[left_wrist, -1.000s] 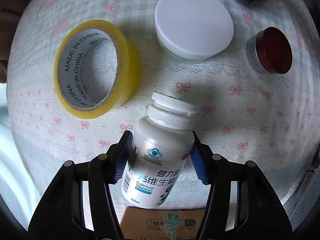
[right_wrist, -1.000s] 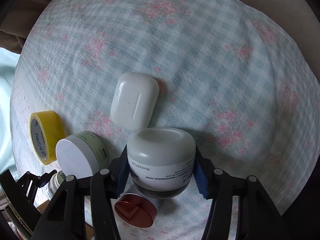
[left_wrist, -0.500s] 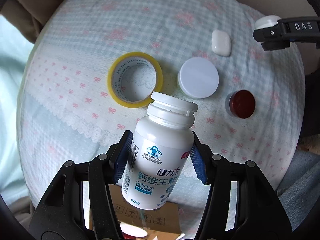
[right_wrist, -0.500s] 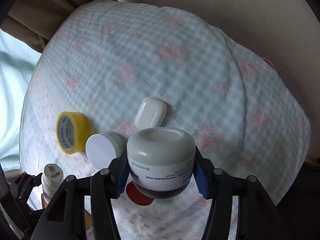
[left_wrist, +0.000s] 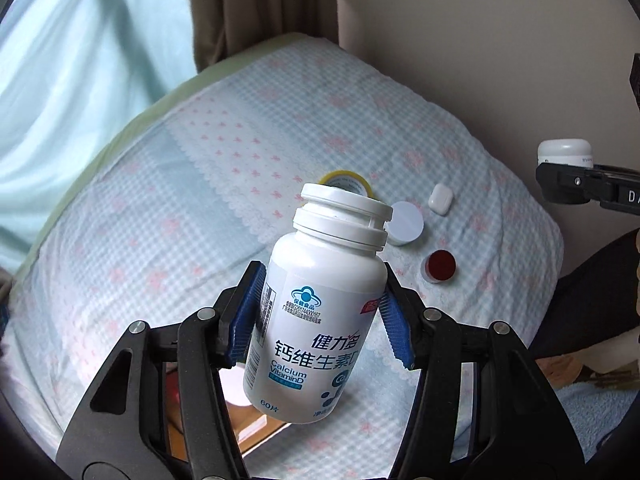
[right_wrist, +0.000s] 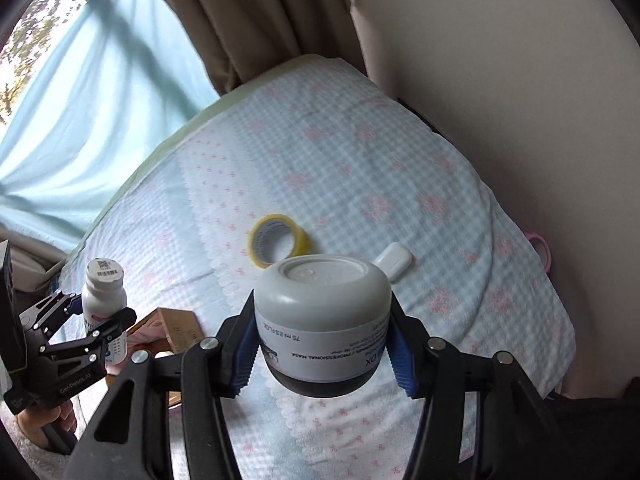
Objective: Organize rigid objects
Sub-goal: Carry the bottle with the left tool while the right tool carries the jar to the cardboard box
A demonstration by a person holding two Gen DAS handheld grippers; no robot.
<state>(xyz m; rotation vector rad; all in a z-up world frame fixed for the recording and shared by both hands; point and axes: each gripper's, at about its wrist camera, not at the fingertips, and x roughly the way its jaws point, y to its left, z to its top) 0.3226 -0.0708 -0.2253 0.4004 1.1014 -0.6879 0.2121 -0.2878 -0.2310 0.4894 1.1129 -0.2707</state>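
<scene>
Checked bedspread [left_wrist: 280, 128] beside curtains [left_wrist: 256, 4]

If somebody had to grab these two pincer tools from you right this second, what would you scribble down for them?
Left gripper: shut on the white pill bottle, held in the air above the bed.
Right gripper: shut on the grey cream jar, held upside down, also in the air.
On the bedspread: yellow tape roll, white earbud case, white-lidded jar, small red-topped jar.
A cardboard box sits below; whether anything is packed in it cannot be seen.
Left: set down both held items, then sort the other four.
</scene>
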